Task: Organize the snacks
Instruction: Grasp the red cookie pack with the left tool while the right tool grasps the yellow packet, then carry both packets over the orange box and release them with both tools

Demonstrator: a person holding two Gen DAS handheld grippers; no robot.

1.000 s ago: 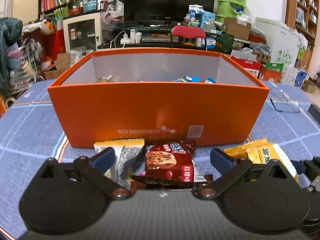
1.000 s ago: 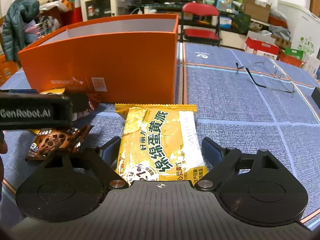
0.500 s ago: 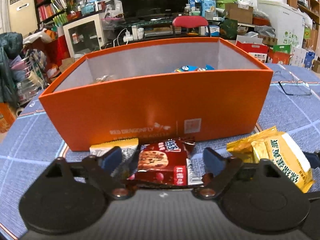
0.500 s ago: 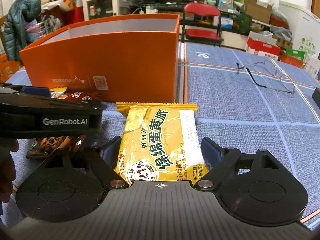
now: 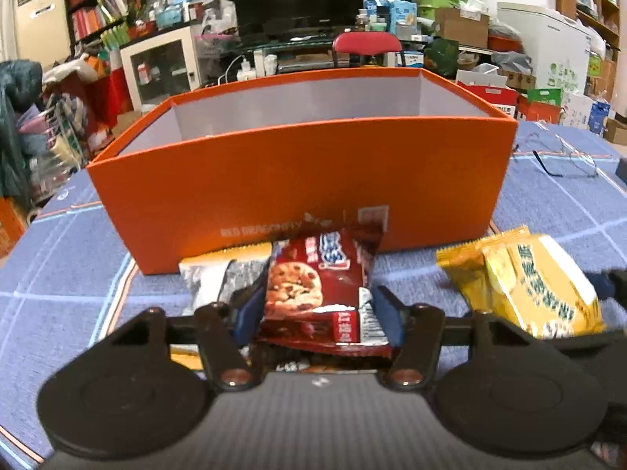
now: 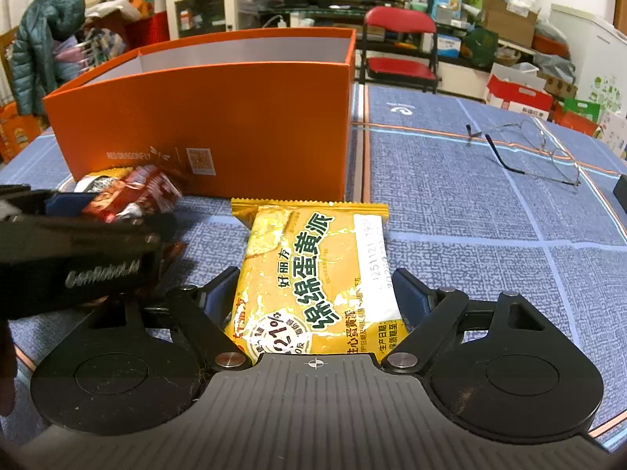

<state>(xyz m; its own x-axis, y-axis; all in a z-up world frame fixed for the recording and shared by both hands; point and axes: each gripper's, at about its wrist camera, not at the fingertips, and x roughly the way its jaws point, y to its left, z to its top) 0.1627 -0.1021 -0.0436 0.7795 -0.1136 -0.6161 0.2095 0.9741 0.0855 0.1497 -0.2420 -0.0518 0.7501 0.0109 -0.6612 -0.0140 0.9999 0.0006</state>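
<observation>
A red cookie packet [image 5: 309, 282] sits in front of the orange box [image 5: 305, 180], and my left gripper [image 5: 318, 293] is closing on it, both blue pads against its sides. In the right wrist view the red cookie packet [image 6: 133, 192] bulges up out of that gripper. A yellow egg-pie packet [image 6: 313, 270] lies flat on the blue tablecloth [image 6: 470, 211] between the fingers of my right gripper [image 6: 315, 278]. Its jaws are closing, and the pads stand right at the packet's edges without squeezing it. From the left wrist, the yellow egg-pie packet [image 5: 533, 282] shows at the right.
A white-and-grey packet with a yellow end [image 5: 211, 278] lies partly under the red one, against the box wall. Another brown packet [image 6: 172, 250] peeks out below the left gripper. Wire glasses [image 6: 525, 149] lie on the cloth to the right. A red chair [image 6: 399, 39] stands behind the table.
The left gripper's fingers have come in from wide apart onto the red cookie packet, which now bulges upward. The right gripper's fingers have narrowed slightly around the yellow packet.
</observation>
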